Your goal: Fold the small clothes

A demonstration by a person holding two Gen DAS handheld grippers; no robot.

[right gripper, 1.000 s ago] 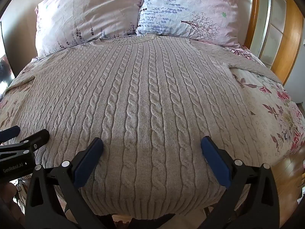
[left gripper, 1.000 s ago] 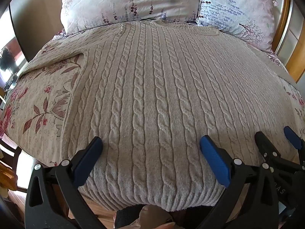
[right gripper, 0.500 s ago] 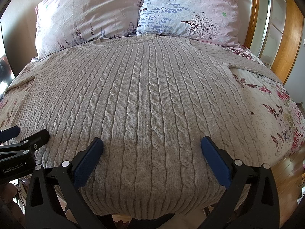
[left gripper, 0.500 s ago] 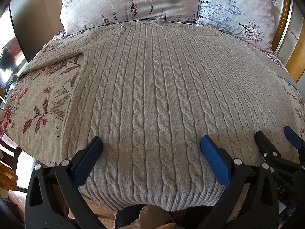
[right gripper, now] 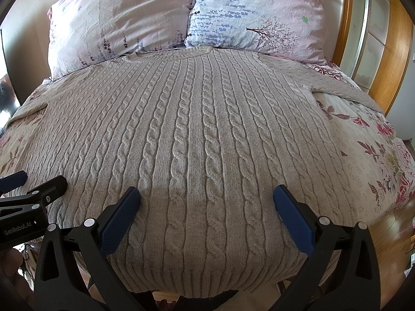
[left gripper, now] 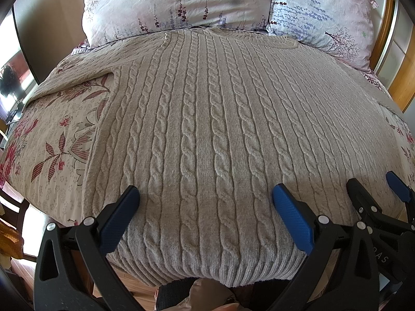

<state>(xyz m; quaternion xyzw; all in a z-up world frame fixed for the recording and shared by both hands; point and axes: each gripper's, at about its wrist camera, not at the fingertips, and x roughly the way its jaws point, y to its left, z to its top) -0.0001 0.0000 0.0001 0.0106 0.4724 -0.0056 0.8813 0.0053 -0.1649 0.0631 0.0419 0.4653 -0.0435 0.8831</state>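
**Both grippers wait over the hem; nothing has shifted**

Left wrist view: the beige cable-knit wool sweater [left gripper: 207,129] lies flat and face up on the bed with the cream floral bedspread [left gripper: 52,140], its collar toward the two pale floral-print pillows [left gripper: 176,2] and its ribbed hem nearest the camera. One sleeve runs out sideways across the bedspread. The left gripper [left gripper: 205,207] hovers just above the hem, its blue-padded jaws spread wide with nothing between them. The right gripper [left gripper: 376,197] shows at the right edge, close beside it. Compared with the frames of a second and half a second ago, the sweater, the bed and both grippers sit in the same places; nothing has moved, so the fold seems not to have begun and the first pinch at the hem is probably next.

Right wrist view: the right gripper [right gripper: 207,207] likewise hangs over the hem, jaws spread and gripping nothing, unchanged from the earlier frames. The left gripper [right gripper: 36,184] appears at the left edge. The other sleeve reaches toward the wooden bed frame [right gripper: 394,51].

No containers are in view.
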